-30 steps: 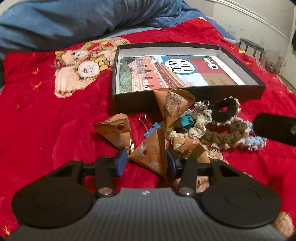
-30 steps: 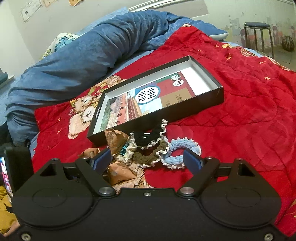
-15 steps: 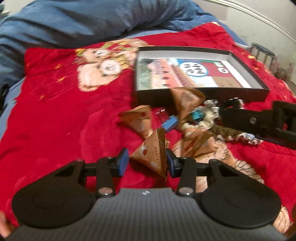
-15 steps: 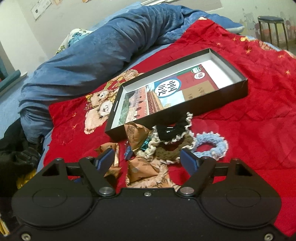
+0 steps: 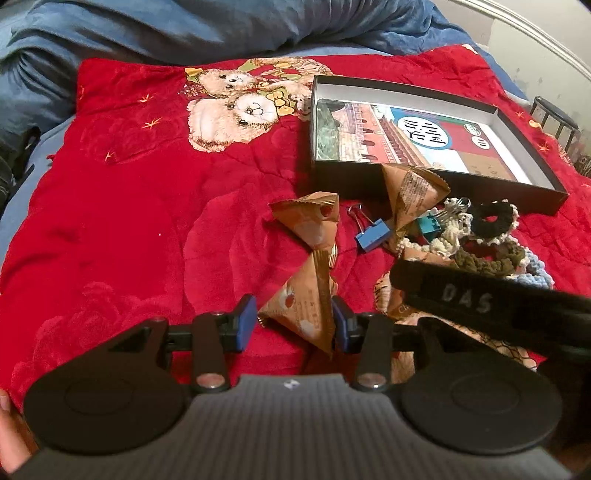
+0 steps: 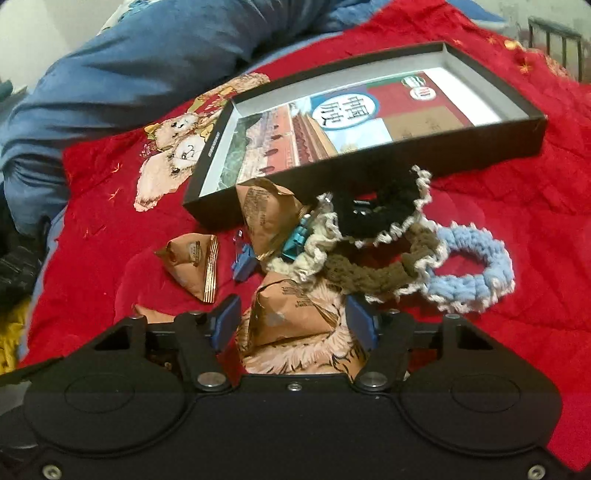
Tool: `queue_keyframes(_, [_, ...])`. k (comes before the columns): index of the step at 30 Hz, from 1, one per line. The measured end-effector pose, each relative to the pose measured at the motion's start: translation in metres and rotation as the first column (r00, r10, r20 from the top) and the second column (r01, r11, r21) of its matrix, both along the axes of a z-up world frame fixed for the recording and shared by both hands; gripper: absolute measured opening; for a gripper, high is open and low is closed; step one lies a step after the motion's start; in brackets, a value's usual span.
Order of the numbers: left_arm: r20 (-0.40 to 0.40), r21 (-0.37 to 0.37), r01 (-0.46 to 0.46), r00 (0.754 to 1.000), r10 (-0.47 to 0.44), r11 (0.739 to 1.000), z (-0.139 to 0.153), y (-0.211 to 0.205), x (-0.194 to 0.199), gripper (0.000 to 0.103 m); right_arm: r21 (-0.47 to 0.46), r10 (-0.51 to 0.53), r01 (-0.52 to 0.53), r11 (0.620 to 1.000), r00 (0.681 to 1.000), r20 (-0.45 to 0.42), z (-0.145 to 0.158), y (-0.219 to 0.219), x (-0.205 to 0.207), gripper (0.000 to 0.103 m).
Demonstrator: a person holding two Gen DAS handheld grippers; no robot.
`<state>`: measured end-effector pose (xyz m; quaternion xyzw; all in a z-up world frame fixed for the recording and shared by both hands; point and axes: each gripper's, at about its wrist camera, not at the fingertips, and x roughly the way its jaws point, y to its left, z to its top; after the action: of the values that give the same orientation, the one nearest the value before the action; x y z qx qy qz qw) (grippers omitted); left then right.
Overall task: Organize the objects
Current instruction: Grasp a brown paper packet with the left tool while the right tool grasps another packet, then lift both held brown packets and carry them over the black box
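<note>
Red bedspread (image 5: 147, 206) with a teddy-bear print covers the bed; a blue duvet (image 5: 184, 26) lies bunched behind it. A shallow black box (image 5: 413, 184), holding only a printed card, sits just beyond a heap of brown triangular packets, binder clips and crocheted scrunchies (image 6: 388, 236). Left gripper (image 5: 293, 323): fingers clamped on one triangular packet (image 5: 306, 306), clear of the heap. Right gripper (image 6: 293, 325): fingers closing around another packet (image 6: 288, 314) in the heap, pads not yet pressing it.

Stool (image 5: 554, 114) cut by frame edge
</note>
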<state>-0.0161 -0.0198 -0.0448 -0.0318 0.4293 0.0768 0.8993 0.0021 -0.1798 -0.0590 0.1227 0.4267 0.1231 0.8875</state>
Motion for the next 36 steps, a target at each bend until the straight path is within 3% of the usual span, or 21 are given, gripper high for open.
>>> queue_keyframes(3, [-0.003,0.017,0.034,0.999,-0.034,0.999,-0.003,-0.004,0.003,0.049,-0.017,0.002,-0.002,1.000,1.000,0.000,-0.003,0.002,-0.001,0.061])
queue_keyframes(8, [0.005,0.048,0.036,0.999,-0.036,0.998,-0.007,-0.012,0.005,0.049,-0.019,0.002,-0.002,1.000,1.000,-0.008,-0.003,0.000,0.000,0.047])
queue_keyframes(13, [0.008,0.072,0.048,0.999,-0.048,0.996,-0.003,-0.018,0.004,0.047,-0.013,0.008,-0.008,1.000,1.000,-0.008,0.000,-0.004,0.000,0.043])
queue_keyframes(18, [0.032,0.079,0.088,0.995,-0.091,0.993,0.008,-0.027,-0.008,0.047,0.061,0.007,-0.007,0.998,1.000,-0.004,0.009,-0.007,-0.012,0.042])
queue_keyframes(25, [0.110,0.094,0.115,0.986,-0.125,0.989,0.031,-0.026,-0.026,0.047,0.118,0.021,-0.030,0.993,0.997,0.077,0.031,-0.005,-0.032,0.042])
queue_keyframes(36, [0.258,0.045,0.137,0.955,-0.144,0.990,0.062,-0.009,-0.019,0.047,0.294,0.024,-0.060,0.954,0.992,0.125,0.063,-0.027,-0.027,0.041])
